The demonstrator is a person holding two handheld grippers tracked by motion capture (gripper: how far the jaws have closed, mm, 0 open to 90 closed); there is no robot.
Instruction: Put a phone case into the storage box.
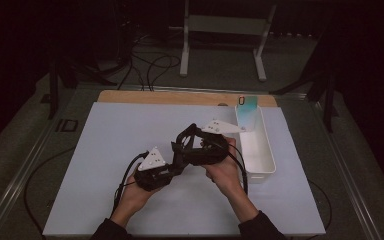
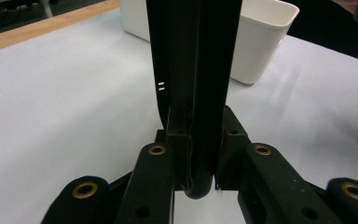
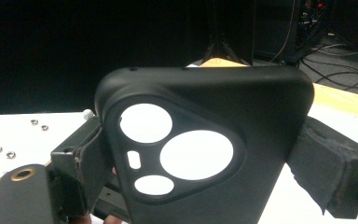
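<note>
Hands meet at the centre of the high view, over the white sheet covering the table [image 1: 105, 165], and between them I hold a matte black phone case with a rounded-triangle camera opening [image 1: 186, 143]. My left gripper [image 1: 172, 167] sits lower left of centre there, grey three-cornered plate on top; my right gripper [image 1: 180, 145] sits just above and to its right, its own plate pointing toward the tub. In the left gripper view my jaws are drawn in close on the case [image 2: 193, 93], which stands edge-on up the middle of the frame, its curved bottom edge seated low between the pads, touching both sides. In the right gripper view the same case [image 3: 242, 140] faces the camera broadside: three round cut-outs and a small slot in the left half, two tiny holes along the top edge. My right jaws press its two side edges, the padded fingers [image 3: 328, 172] at lower right and at lower left, open only as wide as the case. A long white plastic tub [image 1: 257, 150] lies right of centre in the high view, well apart from the case, with a pale teal phone-like slab [image 1: 247, 107] leaning upright at its far end. A strip of bare wooden tabletop [image 1: 180, 97] shows along the sheet's upper edge.
</note>
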